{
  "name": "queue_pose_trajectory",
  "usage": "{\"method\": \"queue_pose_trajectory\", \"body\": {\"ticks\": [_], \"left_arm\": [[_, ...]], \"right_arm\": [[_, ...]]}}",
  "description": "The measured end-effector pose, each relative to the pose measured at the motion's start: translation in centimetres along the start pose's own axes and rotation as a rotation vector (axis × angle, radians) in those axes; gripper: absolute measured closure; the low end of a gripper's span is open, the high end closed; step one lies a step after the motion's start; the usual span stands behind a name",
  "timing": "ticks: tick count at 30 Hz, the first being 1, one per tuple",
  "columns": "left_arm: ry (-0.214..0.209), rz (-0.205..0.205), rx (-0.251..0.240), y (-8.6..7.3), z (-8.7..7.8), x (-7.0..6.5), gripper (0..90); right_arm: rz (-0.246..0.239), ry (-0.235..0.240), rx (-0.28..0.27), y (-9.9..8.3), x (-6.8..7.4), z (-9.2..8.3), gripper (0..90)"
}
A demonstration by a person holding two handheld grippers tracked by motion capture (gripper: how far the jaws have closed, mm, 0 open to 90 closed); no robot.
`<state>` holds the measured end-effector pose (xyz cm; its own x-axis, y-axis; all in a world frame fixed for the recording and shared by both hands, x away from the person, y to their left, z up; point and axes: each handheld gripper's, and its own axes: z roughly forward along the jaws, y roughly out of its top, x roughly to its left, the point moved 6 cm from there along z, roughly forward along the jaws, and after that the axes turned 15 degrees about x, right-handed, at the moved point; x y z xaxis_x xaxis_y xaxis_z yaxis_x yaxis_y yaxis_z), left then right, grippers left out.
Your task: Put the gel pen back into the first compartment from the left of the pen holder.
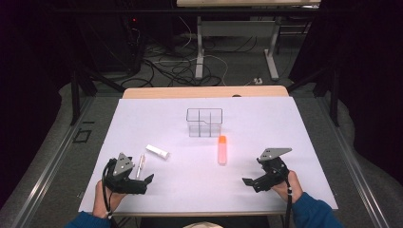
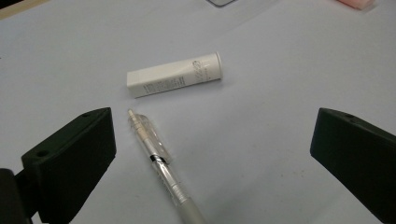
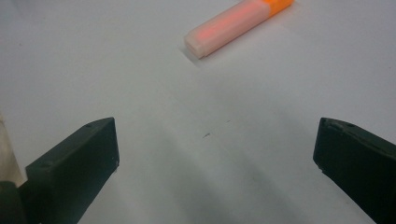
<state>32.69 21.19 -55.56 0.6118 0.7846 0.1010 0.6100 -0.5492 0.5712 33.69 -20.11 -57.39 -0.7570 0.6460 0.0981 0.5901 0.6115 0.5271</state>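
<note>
Left gripper, jaws spread, hovers over the pen just short of the tube, apparently poised to pick; next, lower and close; right gripper likewise spread.

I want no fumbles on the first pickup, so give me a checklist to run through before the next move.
1. Left hand-held gripper open: ok, jaws wide apart.
2. Right hand-held gripper open: ok, holds nothing.
3. Clear pen between the left jaws: ok, though it lies nearer one jaw.
4. White tube apart from the pen: ok, a small gap shows.
5. Orange highlighter ahead of the right jaws: ok, lying flat.
6. Clear divided organizer upright: ok; whether its compartments are empty, cannot tell.
</note>
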Motion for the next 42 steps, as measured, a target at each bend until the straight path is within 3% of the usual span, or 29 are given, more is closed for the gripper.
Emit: {"method": "queue_pose_trajectory", "body": {"ticks": [6, 9, 10, 16, 19, 25, 28, 29, 32, 42], "left_arm": [[0.015, -0.025, 0.004, 0.5, 0.3, 0.7, 0.2], [0.026, -0.018, 0.017, 0.6, 0.4, 1.0, 0.9], [0.032, -0.037, 0.014, 0.7, 0.5, 1.2, 1.1], [0.038, -0.035, 0.023, 0.9, 0.5, 1.6, 0.8], [0.038, -0.045, 0.030, 1.0, 0.5, 1.8, 1.1], [0.058, -0.079, 0.037, 1.2, 0.7, 2.9, 4.9], [0.066, -0.106, 0.035, 1.2, 0.8, 3.6, 16.9], [0.066, -0.120, 0.035, 1.1, 0.9, 3.8, 20.0], [0.069, -0.156, 0.040, 1.0, 1.0, 4.3, 39.1], [0.033, -0.217, 0.081, 0.8, 2.8, 5.4, 81.3]], "right_arm": [[-0.014, -0.022, -0.012, -0.2, 0.3, -0.5, 0.0], [-0.024, -0.019, -0.010, -0.4, 0.6, -0.5, 0.0], [-0.027, -0.018, -0.023, -0.4, 0.8, -0.5, 0.0], [-0.052, -0.038, -0.012, -0.1, 1.3, -0.9, 0.0], [-0.060, -0.030, -0.030, 0.1, 1.9, -1.9, 0.0], [-0.052, -0.025, -0.044, -0.1, 2.1, -2.1, 0.0], [-0.047, -0.024, -0.037, -0.3, 1.9, -1.9, 0.0], [-0.047, -0.033, -0.057, -0.3, 1.8, -1.7, 0.0], [-0.045, -0.035, -0.057, -0.4, 1.7, -1.8, 0.0], [-0.039, -0.032, -0.046, -0.4, 1.5, -1.4, 0.0]]}}
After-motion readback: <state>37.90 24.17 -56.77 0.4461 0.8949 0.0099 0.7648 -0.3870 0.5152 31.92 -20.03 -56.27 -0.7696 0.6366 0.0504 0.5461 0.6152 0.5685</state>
